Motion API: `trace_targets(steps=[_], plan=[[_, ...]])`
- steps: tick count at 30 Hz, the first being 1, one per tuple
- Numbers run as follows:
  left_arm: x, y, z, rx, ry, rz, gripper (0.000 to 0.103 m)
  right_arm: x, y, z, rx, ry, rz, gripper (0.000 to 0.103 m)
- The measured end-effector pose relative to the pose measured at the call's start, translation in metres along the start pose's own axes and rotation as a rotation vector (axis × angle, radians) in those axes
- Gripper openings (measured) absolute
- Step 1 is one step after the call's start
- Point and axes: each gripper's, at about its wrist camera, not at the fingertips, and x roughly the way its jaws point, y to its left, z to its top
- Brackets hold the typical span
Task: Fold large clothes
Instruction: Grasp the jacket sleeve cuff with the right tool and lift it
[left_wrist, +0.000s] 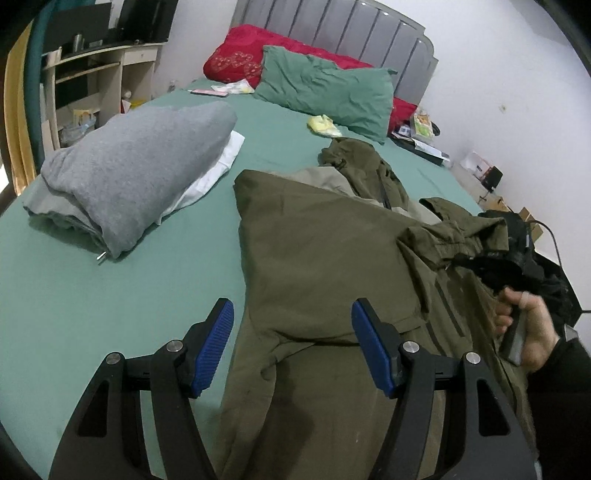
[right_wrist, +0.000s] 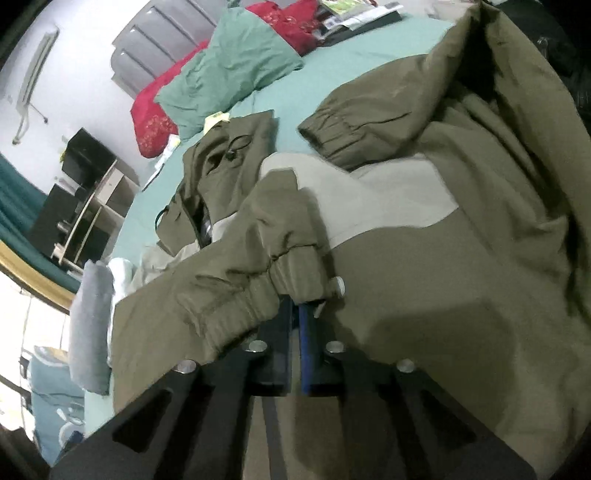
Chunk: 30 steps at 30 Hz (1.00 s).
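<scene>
Evidently the fold is under way: the large olive-green jacket with pale beige panels (left_wrist: 325, 258) lies spread across the green-sheeted bed (left_wrist: 110, 295), and the right gripper (right_wrist: 295, 314) has its fingers pressed together, pinching the elastic cuff of one sleeve (right_wrist: 291, 266), probably so the sleeve can be drawn across the body. The other sleeve's gathered cuff (right_wrist: 332, 136) rests farther up on the beige chest panel. The left gripper (left_wrist: 291, 347) hovers with blue-padded fingers (left_wrist: 214, 347) spread wide over the jacket's near edge, holding nothing, seemingly ready to pin or lift the hem. A folded grey garment (left_wrist: 140, 177) sits aside, well apart.
</scene>
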Motion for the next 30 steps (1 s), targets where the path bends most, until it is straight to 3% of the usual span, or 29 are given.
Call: trace_targets(steps=[2, 6, 11, 12, 13, 14, 15, 16, 20, 22, 25, 27, 29, 30], plan=[[0.002, -0.003, 0.0, -0.002, -0.001, -0.003, 0.069, -0.023, -0.005, 0.015, -0.04, -0.025, -0.037, 0.003], [0.003, -0.008, -0.002, 0.012, -0.007, 0.011, 0.069, -0.071, -0.026, 0.054, -0.118, -0.075, -0.198, 0.001], [0.006, -0.012, -0.009, 0.024, -0.008, 0.03, 0.069, -0.081, -0.055, 0.067, -0.234, 0.023, -0.39, 0.002], [0.008, -0.013, -0.01, 0.026, 0.0, 0.033, 0.069, -0.08, -0.055, 0.066, -0.253, 0.014, -0.401, 0.009], [0.011, -0.013, -0.01, 0.026, 0.004, 0.033, 0.069, -0.08, -0.052, 0.065, -0.279, -0.01, -0.403, 0.03], [0.013, -0.012, -0.01, 0.028, 0.006, 0.036, 0.069, -0.08, -0.045, 0.066, -0.309, -0.038, -0.396, 0.043], [0.015, -0.011, -0.01, 0.031, 0.002, 0.043, 0.069, -0.075, -0.036, 0.068, -0.344, -0.065, -0.392, 0.07], [0.017, -0.011, -0.01, 0.032, 0.0, 0.053, 0.069, -0.069, -0.026, 0.071, -0.377, -0.081, -0.393, 0.078], [0.024, 0.004, -0.002, 0.021, -0.002, 0.095, 0.069, -0.004, 0.023, 0.086, -0.634, -0.083, -0.511, 0.078], [0.028, 0.016, 0.002, 0.018, -0.005, 0.135, 0.069, 0.037, 0.036, 0.096, -0.697, -0.053, -0.572, 0.078], [0.034, 0.034, 0.008, 0.009, -0.007, 0.192, 0.069, 0.088, 0.041, 0.101, -0.841, -0.005, -0.706, 0.078], [0.038, 0.042, 0.01, 0.014, 0.0, 0.212, 0.069, 0.112, 0.037, 0.101, -0.9, 0.03, -0.747, 0.077], [0.042, 0.049, 0.01, 0.012, 0.011, 0.227, 0.069, 0.116, 0.031, 0.105, -0.894, 0.028, -0.726, 0.065], [0.044, 0.054, 0.011, -0.001, 0.025, 0.219, 0.069, 0.116, 0.028, 0.109, -0.874, 0.045, -0.691, 0.028]])
